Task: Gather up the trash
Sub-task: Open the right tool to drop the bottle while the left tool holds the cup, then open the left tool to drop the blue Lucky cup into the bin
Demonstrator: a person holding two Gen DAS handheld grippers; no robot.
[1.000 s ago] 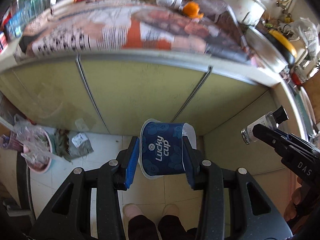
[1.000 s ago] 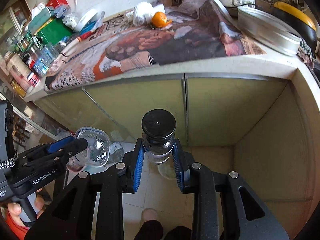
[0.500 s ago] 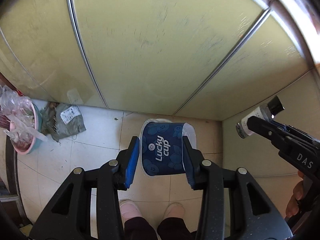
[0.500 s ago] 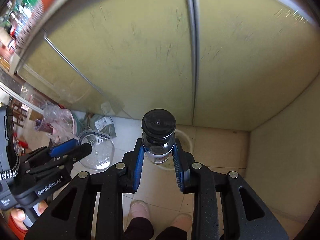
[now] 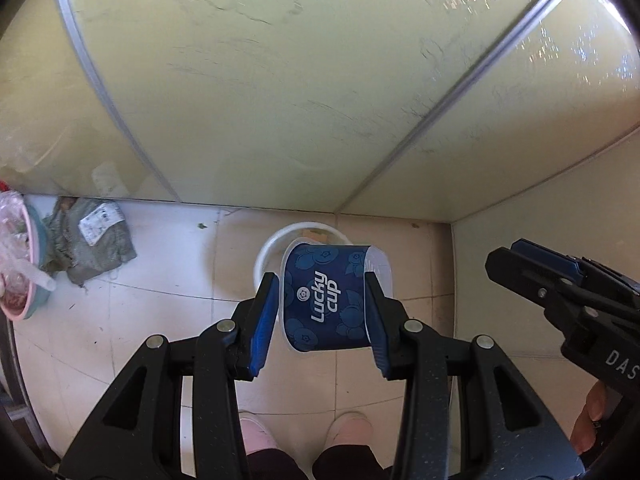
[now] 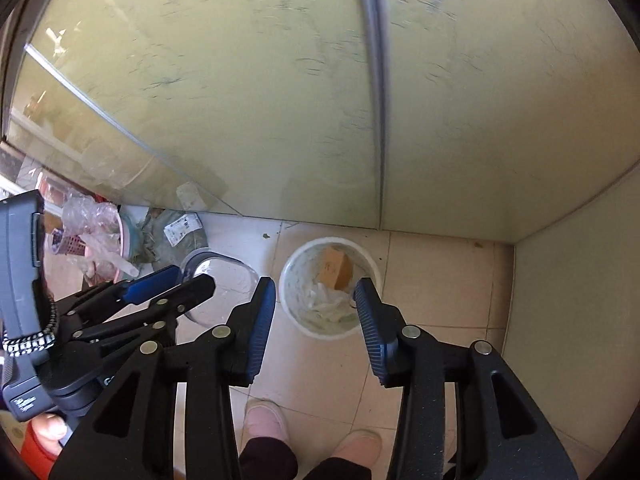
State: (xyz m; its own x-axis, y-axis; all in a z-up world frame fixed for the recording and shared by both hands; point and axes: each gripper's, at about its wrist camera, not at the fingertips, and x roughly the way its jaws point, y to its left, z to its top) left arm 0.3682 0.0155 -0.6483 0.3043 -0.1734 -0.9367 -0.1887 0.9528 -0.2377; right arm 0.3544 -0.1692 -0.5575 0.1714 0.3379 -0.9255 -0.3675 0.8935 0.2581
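Observation:
My left gripper (image 5: 320,304) is shut on a blue "Lucky cup" plastic cup (image 5: 326,304) and holds it above a white round trash bin (image 5: 266,258) on the tiled floor. The cup's clear mouth also shows in the right wrist view (image 6: 218,276), left of my right gripper. My right gripper (image 6: 316,302) is open and empty, right above the bin (image 6: 292,280), which holds a brown box (image 6: 334,270) and crumpled white paper (image 6: 326,300). The right gripper also shows at the right of the left wrist view (image 5: 536,270).
Yellow-green cabinet doors (image 5: 280,80) rise just behind the bin and a cabinet side (image 6: 572,300) closes the right. A grey bag (image 5: 92,240) and a pink basin of plastic scraps (image 5: 16,276) lie on the floor at left. The person's feet (image 6: 264,420) stand below.
Both grippers dropped from the counter to the floor bin. My right gripper opened and the black-capped bottle it held is gone from it. The left still holds the cup.

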